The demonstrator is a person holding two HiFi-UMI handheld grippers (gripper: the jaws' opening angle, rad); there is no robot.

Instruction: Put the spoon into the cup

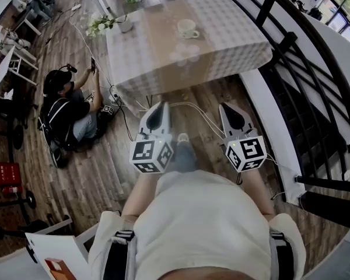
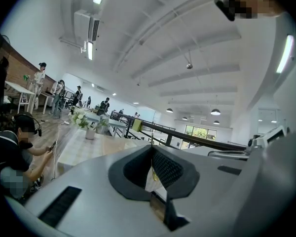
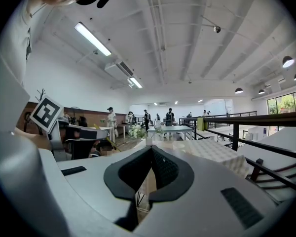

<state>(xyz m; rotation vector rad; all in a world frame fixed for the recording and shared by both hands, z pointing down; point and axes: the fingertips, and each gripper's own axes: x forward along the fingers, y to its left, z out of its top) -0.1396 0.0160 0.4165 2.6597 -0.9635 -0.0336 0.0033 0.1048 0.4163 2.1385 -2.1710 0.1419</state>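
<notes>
When looking down from the head, finds left gripper [image 1: 161,107] and right gripper [image 1: 227,108] side by side over wooden floor, checked table [image 1: 233,42] at 12 o'clock, cup [image 1: 188,28] on its cloth. Through the left gripper view, shows jaws pressed shut on a thin golden sliver, apparently the spoon [image 2: 154,175]. Through the right gripper view, shows jaws closed tip to tip, nothing between.

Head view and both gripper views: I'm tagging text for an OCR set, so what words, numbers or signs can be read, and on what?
No words or numbers can be read in any view.
Marker cube on the left gripper: black-and-white square code patterns only, no letters.
Marker cube on the right gripper: the same.
White panel at bottom left of the head view: an orange patch, any print too blurred to read.
</notes>
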